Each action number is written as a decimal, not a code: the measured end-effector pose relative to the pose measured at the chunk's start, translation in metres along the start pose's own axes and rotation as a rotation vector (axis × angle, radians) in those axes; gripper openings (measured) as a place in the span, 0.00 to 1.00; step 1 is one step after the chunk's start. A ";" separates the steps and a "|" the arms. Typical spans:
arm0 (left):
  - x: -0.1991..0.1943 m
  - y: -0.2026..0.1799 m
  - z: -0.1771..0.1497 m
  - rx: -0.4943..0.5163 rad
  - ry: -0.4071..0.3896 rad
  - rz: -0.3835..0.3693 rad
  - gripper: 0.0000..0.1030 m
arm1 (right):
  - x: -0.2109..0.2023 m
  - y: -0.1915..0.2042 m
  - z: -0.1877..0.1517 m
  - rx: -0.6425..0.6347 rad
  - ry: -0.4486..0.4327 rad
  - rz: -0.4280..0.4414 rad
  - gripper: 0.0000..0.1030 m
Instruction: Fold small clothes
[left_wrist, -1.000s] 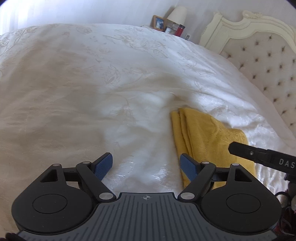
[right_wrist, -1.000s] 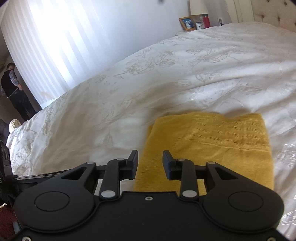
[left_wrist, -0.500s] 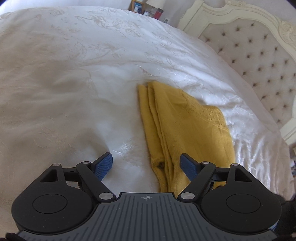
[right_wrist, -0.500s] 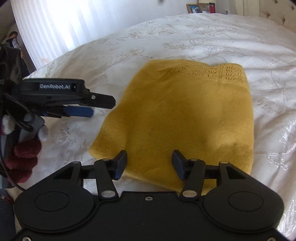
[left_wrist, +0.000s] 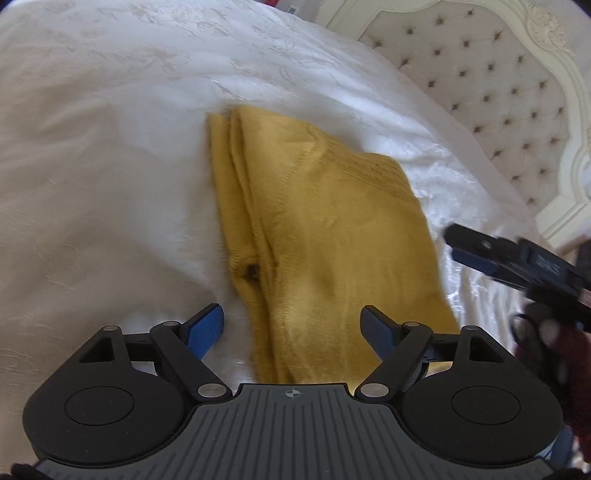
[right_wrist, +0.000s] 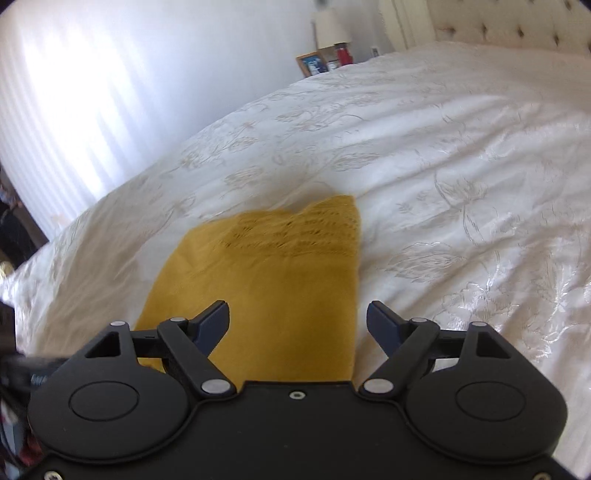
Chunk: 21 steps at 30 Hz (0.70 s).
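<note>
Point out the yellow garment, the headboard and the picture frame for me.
yellow garment (left_wrist: 332, 229): left wrist view, middle of folded top layer.
headboard (left_wrist: 491, 85): left wrist view, tufted padded panel.
picture frame (right_wrist: 312, 64): right wrist view, its front.

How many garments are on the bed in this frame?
1. A folded mustard-yellow knitted garment lies on the white embroidered bedspread, just ahead of the open left gripper and open right gripper. Others may lie outside the views.

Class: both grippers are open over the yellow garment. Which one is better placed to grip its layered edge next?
Probably the left gripper: the yellow garment's stacked edges run between its open fingers. The right gripper straddles the opposite edge.
</note>
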<state>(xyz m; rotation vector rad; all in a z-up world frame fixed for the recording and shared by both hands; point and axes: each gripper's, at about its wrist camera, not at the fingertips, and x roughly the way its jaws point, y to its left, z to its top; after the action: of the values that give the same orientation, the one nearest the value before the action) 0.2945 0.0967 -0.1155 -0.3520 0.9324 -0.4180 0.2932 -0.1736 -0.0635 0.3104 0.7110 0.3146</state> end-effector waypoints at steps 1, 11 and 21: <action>0.002 0.001 0.001 -0.008 0.009 -0.024 0.79 | 0.005 -0.007 0.002 0.028 -0.003 0.012 0.82; 0.021 0.004 0.006 -0.062 -0.005 -0.139 0.82 | 0.068 -0.061 0.017 0.232 0.004 0.215 0.84; 0.028 -0.008 0.003 0.004 -0.033 -0.155 0.83 | 0.116 -0.048 0.030 0.163 0.063 0.376 0.94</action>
<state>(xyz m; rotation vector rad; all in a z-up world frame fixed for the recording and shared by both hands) 0.3101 0.0765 -0.1296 -0.4277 0.8747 -0.5539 0.4050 -0.1785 -0.1276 0.5936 0.7404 0.6267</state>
